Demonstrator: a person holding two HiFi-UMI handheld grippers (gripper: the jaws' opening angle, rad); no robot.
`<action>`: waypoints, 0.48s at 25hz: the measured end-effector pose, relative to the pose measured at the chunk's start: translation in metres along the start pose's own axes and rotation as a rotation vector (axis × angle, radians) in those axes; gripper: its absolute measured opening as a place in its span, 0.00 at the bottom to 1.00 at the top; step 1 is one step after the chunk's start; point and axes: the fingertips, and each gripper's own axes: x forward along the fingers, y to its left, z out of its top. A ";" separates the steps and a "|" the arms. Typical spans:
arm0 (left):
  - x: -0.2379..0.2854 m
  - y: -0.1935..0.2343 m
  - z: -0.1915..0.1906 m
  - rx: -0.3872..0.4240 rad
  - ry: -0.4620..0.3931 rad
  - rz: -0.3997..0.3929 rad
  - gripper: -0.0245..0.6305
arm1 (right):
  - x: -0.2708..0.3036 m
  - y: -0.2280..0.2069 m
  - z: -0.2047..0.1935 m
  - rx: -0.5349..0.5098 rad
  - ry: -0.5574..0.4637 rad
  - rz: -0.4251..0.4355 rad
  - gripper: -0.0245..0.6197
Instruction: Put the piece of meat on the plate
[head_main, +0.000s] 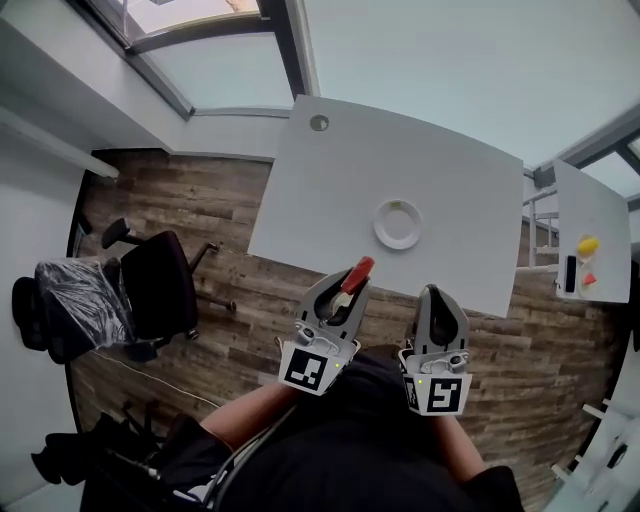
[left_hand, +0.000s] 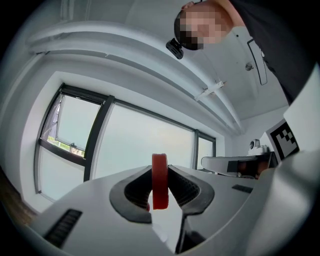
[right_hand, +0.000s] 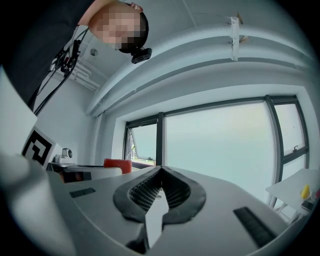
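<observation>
Meat (left_hand: 159, 180): red slab, stood on edge and clamped between the left gripper (head_main: 341, 296) pads, its top poking out past the tips. It's off the table (head_main: 400, 160), just short of the near edge, over the wood floor (head_main: 240, 290). Plate (head_main: 379, 226) is on the table, beyond that edge and apart from the meat. Right gripper (right_hand: 159, 176) is also short of the near edge, beside the left; jaws pressed together, nothing between them.
</observation>
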 end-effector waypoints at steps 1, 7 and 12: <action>0.003 0.004 0.000 0.001 0.004 -0.005 0.19 | 0.005 -0.001 -0.001 -0.001 0.003 -0.004 0.05; 0.019 0.012 -0.009 -0.031 0.032 0.004 0.18 | 0.024 -0.009 -0.002 0.015 0.016 0.004 0.05; 0.044 0.010 -0.005 -0.017 0.031 0.003 0.18 | 0.041 -0.024 0.004 0.015 -0.044 0.036 0.05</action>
